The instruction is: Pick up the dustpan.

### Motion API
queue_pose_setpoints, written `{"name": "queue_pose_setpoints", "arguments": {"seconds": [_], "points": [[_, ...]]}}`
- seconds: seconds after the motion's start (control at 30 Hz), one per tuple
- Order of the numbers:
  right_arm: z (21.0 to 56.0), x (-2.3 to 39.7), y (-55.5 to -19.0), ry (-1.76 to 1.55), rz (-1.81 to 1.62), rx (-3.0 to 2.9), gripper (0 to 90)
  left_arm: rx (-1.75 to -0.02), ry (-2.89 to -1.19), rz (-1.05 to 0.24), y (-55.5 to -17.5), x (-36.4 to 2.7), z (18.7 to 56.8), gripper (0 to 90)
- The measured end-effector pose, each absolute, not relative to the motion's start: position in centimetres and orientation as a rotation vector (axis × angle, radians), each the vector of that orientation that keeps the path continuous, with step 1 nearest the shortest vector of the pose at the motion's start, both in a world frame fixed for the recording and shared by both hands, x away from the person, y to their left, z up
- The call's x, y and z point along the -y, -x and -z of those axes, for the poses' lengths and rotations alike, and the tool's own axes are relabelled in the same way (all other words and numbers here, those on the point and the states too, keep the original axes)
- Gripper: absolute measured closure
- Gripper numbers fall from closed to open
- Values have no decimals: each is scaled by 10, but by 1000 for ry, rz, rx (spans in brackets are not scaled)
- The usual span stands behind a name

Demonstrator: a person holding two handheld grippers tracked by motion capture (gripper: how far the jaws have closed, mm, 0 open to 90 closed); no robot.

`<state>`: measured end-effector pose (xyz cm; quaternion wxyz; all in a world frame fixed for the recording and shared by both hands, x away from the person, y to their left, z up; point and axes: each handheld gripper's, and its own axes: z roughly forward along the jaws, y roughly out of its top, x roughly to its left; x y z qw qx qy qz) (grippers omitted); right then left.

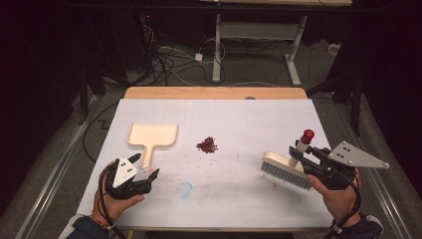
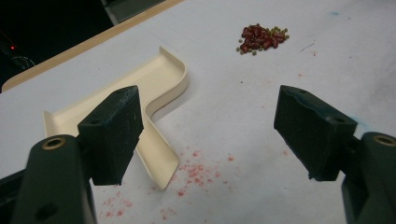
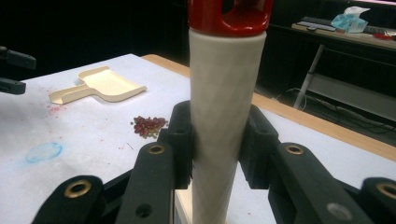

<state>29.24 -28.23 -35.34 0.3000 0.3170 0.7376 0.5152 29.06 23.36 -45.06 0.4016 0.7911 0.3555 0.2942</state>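
Gripping brush handle (image 3: 227, 116), left gripper (image 1: 141, 172) open beside dustpan (image 1: 152, 135).

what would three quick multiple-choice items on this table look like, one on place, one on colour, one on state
1. The bean pile lies:
A. inside the dustpan
B. on the table between dustpan and brush
C. under the brush

2. The cap on the brush handle is:
A. red
B. blue
C. green

3. The right tool is:
A. wide open
B. shut on the dustpan
C. shut on the brush handle

Answers:
1 B, the beans sit on bare table between both.
2 A, the handle end is red.
3 C, its pads press the handle's sides.
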Motion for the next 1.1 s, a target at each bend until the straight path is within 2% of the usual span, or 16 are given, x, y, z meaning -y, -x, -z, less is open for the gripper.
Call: {"name": "queue_pose_setpoints", "arguments": {"seconds": [0.33, 0.53, 0.7, 0.9, 1.03, 1.1], "points": [[355, 277, -295, -843, -1352, -1961, 698, -932, -1990, -748, -288, -238, 450, 236], [357, 274, -296, -842, -1344, -1962, 699, -1025, -1996, -706, -290, -239, 451, 236], [357, 274, -297, -838, -1338, -1958, 699, -1149, -2053, -668, -304, -236, 457, 236], [357, 276, -298, -848, -1341, -1946, 699, -1195, -2036, -627, -318, -236, 459, 236], [356, 277, -297, -853, -1342, -1937, 699, -1245, -2082, -612, -332, -233, 465, 237], [355, 277, -296, -851, -1340, -1932, 699, -1311, -2065, -595, -345, -237, 468, 240]]}}
